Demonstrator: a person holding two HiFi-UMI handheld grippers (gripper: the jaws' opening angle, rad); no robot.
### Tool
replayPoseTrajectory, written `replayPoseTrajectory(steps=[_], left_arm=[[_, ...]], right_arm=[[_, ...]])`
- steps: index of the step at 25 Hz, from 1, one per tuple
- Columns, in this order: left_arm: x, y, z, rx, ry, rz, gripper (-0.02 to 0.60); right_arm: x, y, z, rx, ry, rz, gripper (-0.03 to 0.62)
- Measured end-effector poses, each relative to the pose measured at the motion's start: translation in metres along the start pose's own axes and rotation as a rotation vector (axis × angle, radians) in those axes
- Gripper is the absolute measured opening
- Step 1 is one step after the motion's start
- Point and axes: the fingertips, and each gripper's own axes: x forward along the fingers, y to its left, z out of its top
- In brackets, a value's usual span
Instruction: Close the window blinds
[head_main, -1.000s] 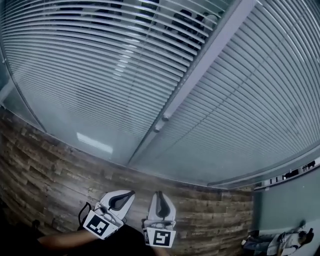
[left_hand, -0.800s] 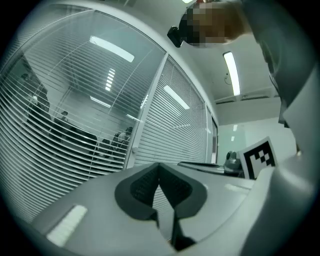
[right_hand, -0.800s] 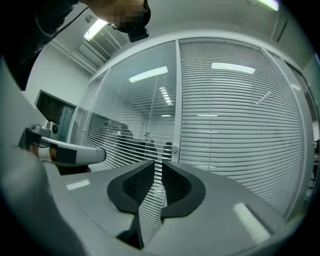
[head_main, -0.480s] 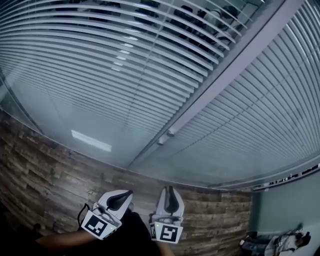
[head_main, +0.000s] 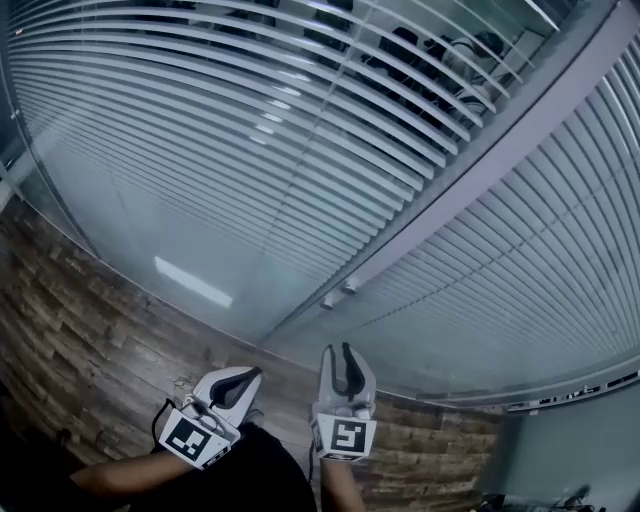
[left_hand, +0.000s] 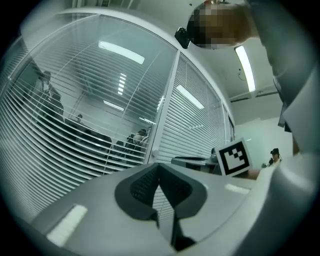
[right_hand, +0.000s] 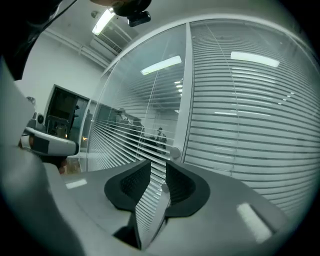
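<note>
Blinds fill the glass wall ahead in two panels, and both sit behind the glass. The left blind (head_main: 250, 110) has its slats tilted open, so dim figures of people show through the gaps near the top. The right blind (head_main: 520, 270) has its slats turned flat, and nothing shows through it. A pale frame post (head_main: 480, 180) runs up between the two panels. Below the glass lies a band of wood-plank floor (head_main: 90, 330).

Both tools are held low in front of the planks, side by side but not touching, and point level toward the glass near the foot of the post. The left gripper (head_main: 232, 385) has its dark pads pressed together at the tips with nothing caught between them. Beside it, the right gripper (head_main: 337, 352) has its jaws spread, and they have just been opening. Only slats and the post show through the gap, and the pads touch nothing.

Two small round knobs (head_main: 340, 293) sit close together low on the post, above the right gripper and apart from it. In the right gripper view one knob (right_hand: 174, 152) stands just beyond the pad tips.
</note>
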Motion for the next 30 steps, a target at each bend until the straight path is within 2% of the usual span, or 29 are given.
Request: replayPoseTrajectory(steps=[4, 11, 20, 27, 30], left_arm=[[0.009, 0.008, 0.007, 0.011, -0.019, 0.011, -0.002], [0.009, 0.012, 0.004, 0.025, -0.033, -0.001, -0.002], [0.010, 0.019, 0.004, 0.010, -0.032, 0.006, -0.002], [0.007, 0.024, 0.007, 0.016, -0.021, 0.017, -0.002], [0.002, 0.028, -0.001, 0.021, -0.014, 0.024, -0.002]], right_arm=[[0.027, -0.019, 0.004, -0.011, 0.003, -0.003, 0.097], [0.053, -0.023, 0.009, 0.154, -0.026, -0.039, 0.133], [0.069, -0.027, 0.012, 0.192, -0.021, -0.141, 0.152], [0.074, -0.035, 0.016, 0.182, -0.020, -0.177, 0.135], [0.074, -0.030, 0.013, 0.101, -0.002, -0.178, 0.132]])
